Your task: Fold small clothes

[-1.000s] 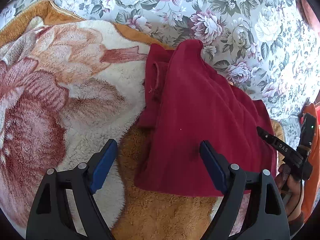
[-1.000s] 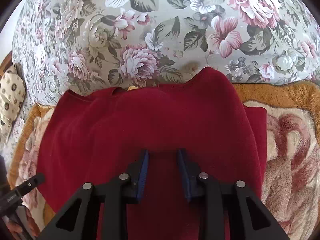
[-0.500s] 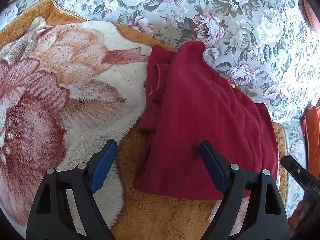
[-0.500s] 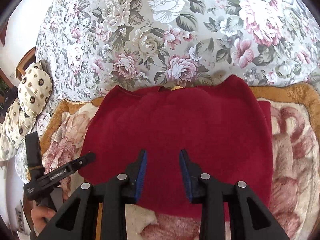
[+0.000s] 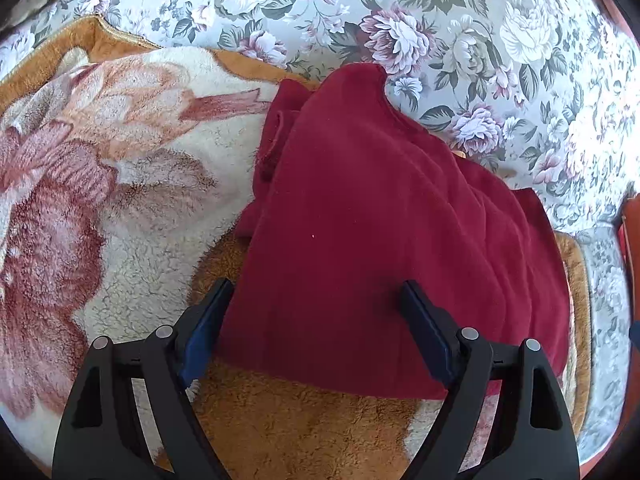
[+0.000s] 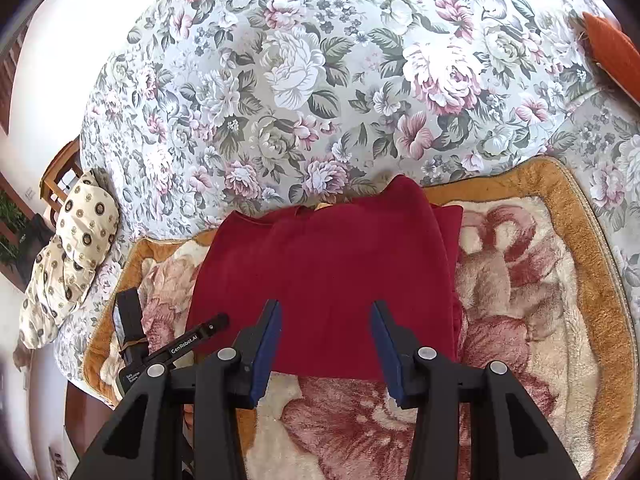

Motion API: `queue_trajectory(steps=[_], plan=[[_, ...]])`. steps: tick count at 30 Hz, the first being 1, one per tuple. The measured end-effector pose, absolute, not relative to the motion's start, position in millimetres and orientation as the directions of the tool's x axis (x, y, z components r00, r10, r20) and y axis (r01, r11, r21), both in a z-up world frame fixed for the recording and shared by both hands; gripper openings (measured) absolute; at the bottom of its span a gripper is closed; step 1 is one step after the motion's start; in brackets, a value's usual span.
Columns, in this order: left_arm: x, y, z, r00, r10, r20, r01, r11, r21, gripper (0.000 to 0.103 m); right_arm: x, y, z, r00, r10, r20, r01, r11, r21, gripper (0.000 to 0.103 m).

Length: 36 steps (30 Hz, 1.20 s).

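**Folded red garment lies on the fleece blanket, both grippers released**

The dark red garment (image 5: 380, 232) (image 6: 328, 280) lies folded into a rough rectangle, flat on a plush blanket (image 5: 120, 184) (image 6: 520, 288) patterned with cream and rose flowers inside an orange-brown border. One far corner of the cloth rises to a small peak and reaches past the blanket's edge onto the floral bedspread (image 5: 460, 32) (image 6: 300, 80), grey with pink and white peonies.

In the left wrist view the garment sits from centre toward 3 o'clock. The left gripper (image 5: 316, 308) is spread wide, holding nothing, its blue pads either side of the near hem. In the right wrist view the garment sits at centre; the right gripper (image 6: 325, 336) is also released and empty over the near hem. The left gripper's body shows there at 8 o'clock.

A cream pillow (image 6: 68, 264) with dark round motifs lies at 9 o'clock on the bed's edge, with wooden furniture (image 6: 60, 168) and a white wall beyond. An orange cushion (image 6: 612, 48) sits at 2 o'clock.
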<state>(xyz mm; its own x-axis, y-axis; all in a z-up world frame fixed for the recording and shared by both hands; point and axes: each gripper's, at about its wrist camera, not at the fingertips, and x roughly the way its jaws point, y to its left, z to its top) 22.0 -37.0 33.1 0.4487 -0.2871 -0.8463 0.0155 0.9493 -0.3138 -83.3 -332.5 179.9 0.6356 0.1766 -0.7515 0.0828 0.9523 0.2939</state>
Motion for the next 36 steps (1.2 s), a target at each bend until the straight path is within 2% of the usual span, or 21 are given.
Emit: queue_trajectory(steps=[5,9,15,21,28,30,33,36], plan=[[17.8,-21.3,29.6,0.435,-0.342,-0.833,-0.01,0.923,-0.384,0.084,-64.7,-310.5,171.5,0.625,0.203,-0.753,0.048,0.954,0.297,0.044],[3.3,5.3,30.4,0.496,-0.392,-0.775,-0.1,0.861,-0.499,0.085,-37.2,-289.0,155.9,0.593,0.222,-0.774,0.029,0.955,0.296,0.045],[4.5,3.0,28.8,0.466,-0.386,-0.796,-0.042,0.889,-0.455,0.085,17.0,-251.9,129.2,0.538,0.303,-0.787,-0.004,0.934,0.357,0.047],[6.1,5.3,23.6,0.487,-0.377,-0.788,-0.066,0.883,-0.464,0.085,78.5,-204.6,98.7,0.448,0.331,-0.83,-0.031,0.934,0.356,0.05],[1.3,2.7,19.4,0.526,-0.34,-0.779,-0.048,0.903,-0.427,0.087,139.4,-141.1,75.9,0.366,0.295,-0.883,-0.123,0.955,0.268,0.055],[2.9,11.5,17.6,0.53,-0.383,-0.756,-0.049,0.877,-0.478,0.088,155.4,-123.1,64.3,0.317,0.227,-0.921,-0.152,0.97,0.187,0.055],[5.3,25.5,15.7,0.522,-0.456,-0.721,-0.053,0.826,-0.561,0.089,171.0,-107.4,57.3,0.257,0.229,-0.939,-0.214,0.961,0.176,0.055],[5.0,31.8,13.8,0.521,-0.492,-0.698,-0.025,0.808,-0.588,0.089,180.2,-100.8,58.1,0.263,0.182,-0.947,-0.259,0.959,0.112,0.055]])
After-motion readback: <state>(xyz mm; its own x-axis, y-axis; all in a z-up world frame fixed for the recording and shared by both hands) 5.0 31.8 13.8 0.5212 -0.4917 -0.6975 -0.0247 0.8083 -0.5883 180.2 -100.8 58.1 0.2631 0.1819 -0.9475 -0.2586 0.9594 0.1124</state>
